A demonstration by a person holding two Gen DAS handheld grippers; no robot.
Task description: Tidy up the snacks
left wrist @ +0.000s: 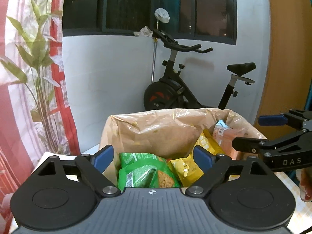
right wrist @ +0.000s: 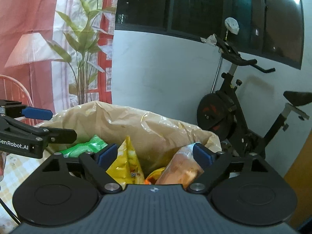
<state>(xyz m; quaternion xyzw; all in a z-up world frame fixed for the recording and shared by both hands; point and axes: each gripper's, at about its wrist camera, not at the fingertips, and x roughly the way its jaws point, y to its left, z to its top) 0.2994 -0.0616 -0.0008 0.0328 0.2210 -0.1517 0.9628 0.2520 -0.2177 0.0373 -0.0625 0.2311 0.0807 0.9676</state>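
While both claws hang over the lined box (left wrist: pixel 156 128), left claw (left wrist: pixel 154 157) and right claw (right wrist: pixel 155 155) stand apart, gripping nothing; green packets (left wrist: pixel 144 171) lie near-left inside, yellow packets (right wrist: pixel 127 165) middle, orange pack (right wrist: pixel 181 168) right.

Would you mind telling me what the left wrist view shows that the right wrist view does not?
Only the left wrist view: the wooden panel at the right edge, and the front of the green snack packets with their printing.

Only the right wrist view: the lamp printed on the red curtain, and a chair back beside it.

Both: the plastic-lined box of snacks, the yellow packets, the orange packet, the exercise bike, the dark window, and both grippers open.
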